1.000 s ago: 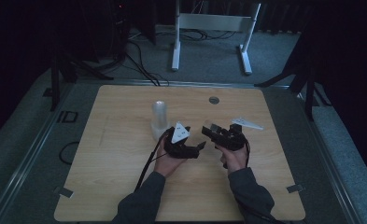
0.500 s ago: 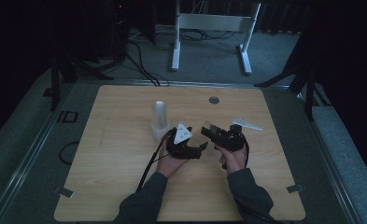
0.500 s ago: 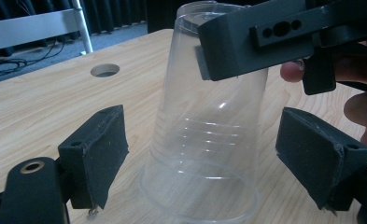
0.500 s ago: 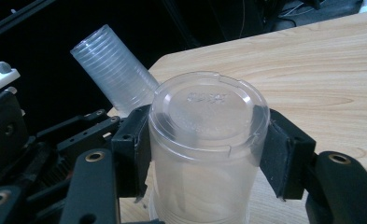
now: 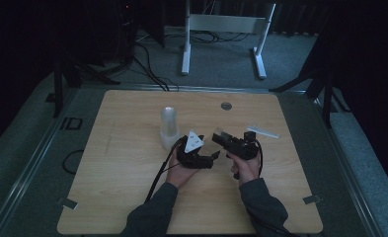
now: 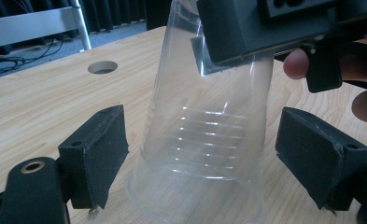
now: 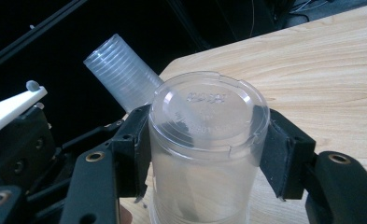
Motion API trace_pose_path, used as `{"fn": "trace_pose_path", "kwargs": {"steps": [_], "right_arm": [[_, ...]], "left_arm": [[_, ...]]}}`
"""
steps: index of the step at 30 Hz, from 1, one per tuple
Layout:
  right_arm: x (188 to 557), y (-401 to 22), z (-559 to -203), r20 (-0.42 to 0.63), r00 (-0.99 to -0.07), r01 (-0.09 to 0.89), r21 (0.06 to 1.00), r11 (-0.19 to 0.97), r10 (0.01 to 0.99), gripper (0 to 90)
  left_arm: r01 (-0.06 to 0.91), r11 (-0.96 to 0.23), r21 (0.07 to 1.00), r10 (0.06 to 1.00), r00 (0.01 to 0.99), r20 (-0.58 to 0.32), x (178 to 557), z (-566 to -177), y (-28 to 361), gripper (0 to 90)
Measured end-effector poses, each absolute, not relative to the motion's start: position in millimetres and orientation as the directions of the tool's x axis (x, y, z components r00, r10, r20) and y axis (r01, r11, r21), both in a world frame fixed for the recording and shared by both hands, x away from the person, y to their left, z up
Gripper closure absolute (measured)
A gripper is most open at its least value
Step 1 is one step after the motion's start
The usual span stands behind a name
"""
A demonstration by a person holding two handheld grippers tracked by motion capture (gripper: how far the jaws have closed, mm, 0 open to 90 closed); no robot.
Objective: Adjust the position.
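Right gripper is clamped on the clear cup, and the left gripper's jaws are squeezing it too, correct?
Not quite. The right gripper does clamp the clear cup, but the left gripper only straddles it: in the left gripper view both pads stand clear of the cup wall.

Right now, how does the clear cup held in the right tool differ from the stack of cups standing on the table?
The clear cup is a single one, gripped upside down between the right tool; the stack of cups holds many, nested, and stands free on the table. The single cup looks smooth and see-through; the stack looks cloudy with ridged rims. Both are thin clear plastic.
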State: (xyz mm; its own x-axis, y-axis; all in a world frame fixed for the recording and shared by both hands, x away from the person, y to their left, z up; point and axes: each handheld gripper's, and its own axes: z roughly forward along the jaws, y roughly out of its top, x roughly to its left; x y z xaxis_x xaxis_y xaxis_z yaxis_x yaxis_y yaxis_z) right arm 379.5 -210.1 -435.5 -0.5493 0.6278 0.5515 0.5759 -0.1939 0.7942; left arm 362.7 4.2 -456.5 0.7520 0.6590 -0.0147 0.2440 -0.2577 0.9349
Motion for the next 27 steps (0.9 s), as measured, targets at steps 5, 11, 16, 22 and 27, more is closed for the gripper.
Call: {"fn": "trace_pose_path", "kwargs": {"steps": [5, 11, 16, 22, 27], "right_arm": [[379.3, -211.2, -435.4, 0.572, -0.546, 0.584, 0.784, -0.210, 0.612, 41.3], [379.3, -213.0, -437.1, 0.601, -0.545, 0.598, 0.768, -0.231, 0.585, 41.4], [379.6, -215.9, -439.6, 0.626, -0.537, 0.611, 0.751, -0.251, 0.566, 41.5], [379.2, -218.6, -441.0, 0.632, -0.534, 0.611, 0.747, -0.261, 0.561, 41.5], [378.7, -219.4, -440.6, 0.638, -0.535, 0.612, 0.745, -0.266, 0.554, 41.5]], "left_arm": [[0.247, -0.261, 0.933, 0.655, 0.755, -0.017, 363.0, -457.7, 3.8, 17.4], [0.248, -0.263, 0.932, 0.649, 0.761, -0.019, 362.7, -459.5, 3.1, 19.8], [0.241, -0.266, 0.933, 0.645, 0.764, -0.014, 361.8, -459.3, 2.6, 22.1], [0.245, -0.270, 0.931, 0.643, 0.766, -0.016, 361.8, -461.4, 1.9, 22.1], [0.244, -0.272, 0.931, 0.645, 0.764, -0.012, 361.6, -461.7, 1.0, 22.1]]}}
